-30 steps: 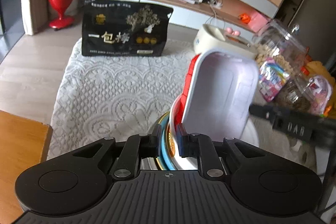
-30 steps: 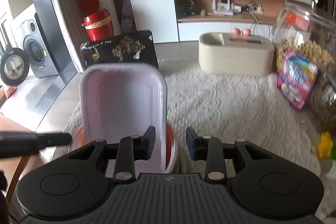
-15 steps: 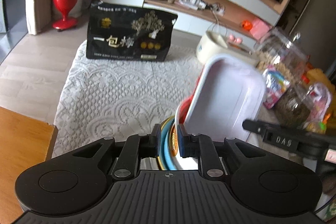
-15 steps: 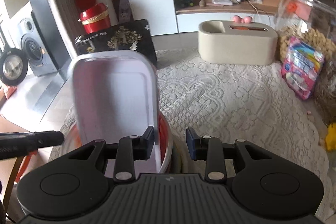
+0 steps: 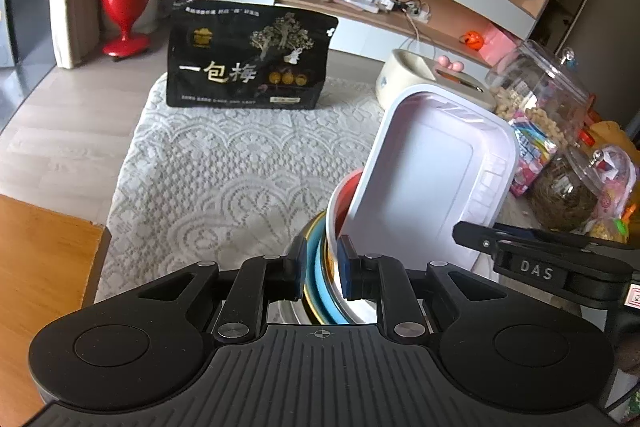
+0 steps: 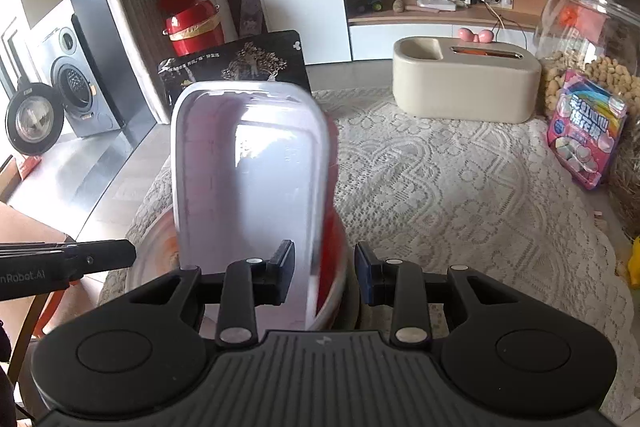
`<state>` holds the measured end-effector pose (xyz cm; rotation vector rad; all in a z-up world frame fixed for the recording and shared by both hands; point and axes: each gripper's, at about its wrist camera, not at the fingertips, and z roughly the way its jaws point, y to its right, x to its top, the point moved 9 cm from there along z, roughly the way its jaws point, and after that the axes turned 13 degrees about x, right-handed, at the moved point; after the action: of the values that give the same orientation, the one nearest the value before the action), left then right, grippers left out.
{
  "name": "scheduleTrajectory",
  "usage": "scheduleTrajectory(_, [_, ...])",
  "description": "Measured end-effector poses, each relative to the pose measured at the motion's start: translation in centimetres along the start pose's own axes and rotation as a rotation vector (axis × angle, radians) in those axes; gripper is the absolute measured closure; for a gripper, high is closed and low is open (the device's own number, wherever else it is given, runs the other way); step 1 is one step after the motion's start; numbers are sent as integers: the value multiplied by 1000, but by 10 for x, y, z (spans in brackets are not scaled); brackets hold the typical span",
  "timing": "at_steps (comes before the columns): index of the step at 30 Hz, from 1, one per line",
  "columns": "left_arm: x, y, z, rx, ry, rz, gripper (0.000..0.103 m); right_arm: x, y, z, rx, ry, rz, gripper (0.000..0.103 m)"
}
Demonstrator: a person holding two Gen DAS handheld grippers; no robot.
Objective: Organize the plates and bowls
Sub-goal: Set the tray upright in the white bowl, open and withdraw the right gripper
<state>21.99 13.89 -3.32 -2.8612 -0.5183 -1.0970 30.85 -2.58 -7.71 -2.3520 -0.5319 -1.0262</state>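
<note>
A stack of dishes sits at the near edge of the lace-covered table (image 5: 224, 179): a blue plate (image 5: 320, 291), gold-rimmed plates and a white bowl with a red inside (image 5: 344, 195). My left gripper (image 5: 322, 259) is shut on the stack's rims. A white rectangular tray (image 5: 432, 179) stands tilted up out of the bowl. In the right wrist view my right gripper (image 6: 324, 267) is closed over the tray (image 6: 248, 179) edge and the red bowl (image 6: 332, 247) rim. Its finger (image 5: 480, 239) reaches the tray's lower corner. The left finger (image 6: 100, 257) shows at the left edge.
A black snack bag (image 5: 248, 63) stands at the far end of the cloth. A beige box (image 6: 464, 83), glass jars (image 6: 588, 39) and a pink packet (image 6: 584, 131) line the right side. A wooden surface (image 5: 36, 267) lies at the near left.
The tray has tipped slightly more upright, and less of the red bowl shows beside it in the left wrist view. Both grips look the same.
</note>
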Motion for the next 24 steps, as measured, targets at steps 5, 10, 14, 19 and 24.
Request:
scheduleTrajectory(5, [-1, 0, -2, 2, 3, -16, 85, -4, -3, 3, -13, -24, -19, 71])
scheduleTrajectory(10, [-5, -5, -15, -6, 43, -54, 85, -5, -2, -10, -3, 7, -17, 68])
scheduleTrajectory(14, [-13, -9, -27, 7, 78, -86, 85, -9, -1, -26, -5, 44, -25, 60])
scheduleTrajectory(19, [-38, 4, -46, 2, 104, -78, 85, -27, -2, -47, 21, 66, -16, 56])
scheduleTrajectory(24, [-63, 36, -76, 1, 195, 7, 87, -52, -8, -64, 52, 93, -25, 54])
